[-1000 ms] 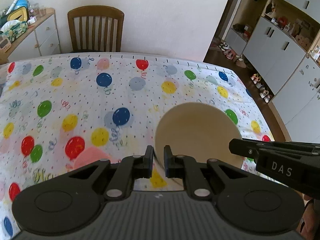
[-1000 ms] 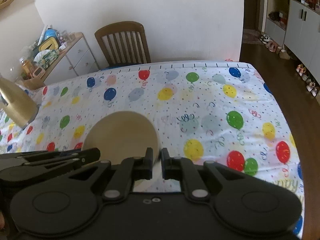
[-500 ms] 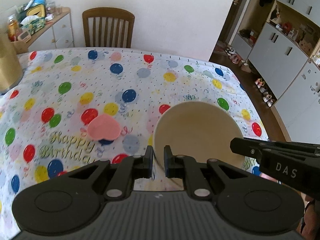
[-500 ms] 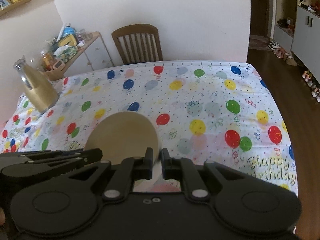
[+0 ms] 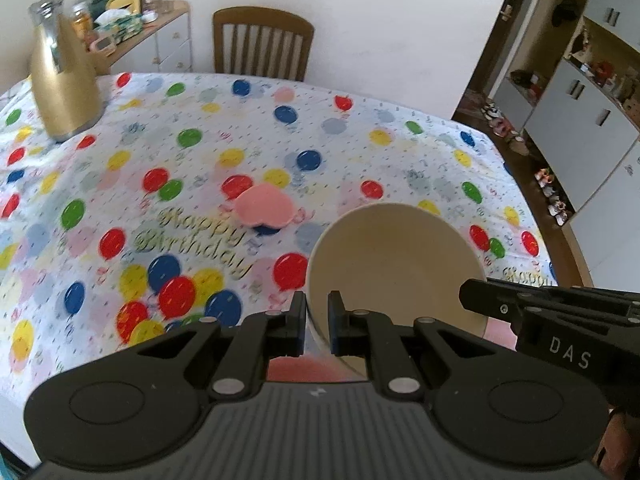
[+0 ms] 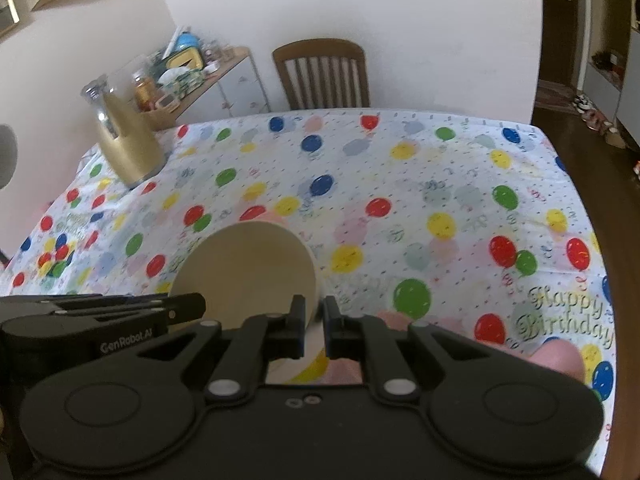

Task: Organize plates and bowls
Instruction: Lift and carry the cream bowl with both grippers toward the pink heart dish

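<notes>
A cream bowl (image 5: 396, 264) is held in the air above the balloon tablecloth by both grippers. My left gripper (image 5: 317, 322) is shut on its left rim. My right gripper (image 6: 315, 326) is shut on its right rim, and the bowl (image 6: 244, 272) shows left of centre in the right wrist view. A pink heart-shaped dish (image 5: 264, 209) lies on the table beyond the bowl. Something pink (image 5: 304, 368) shows just under the left gripper, mostly hidden. A pink object (image 6: 558, 358) also lies at the near right in the right wrist view.
A gold thermos jug (image 5: 62, 76) stands at the far left of the table (image 5: 360, 140). A wooden chair (image 5: 262, 50) is behind the table. A sideboard with clutter (image 5: 132, 20) is at the back left, cabinets (image 5: 592, 112) on the right.
Both grippers have pulled back and risen with the bowl, so more of the table shows. The pink heart dish and the gold jug have come into view.
</notes>
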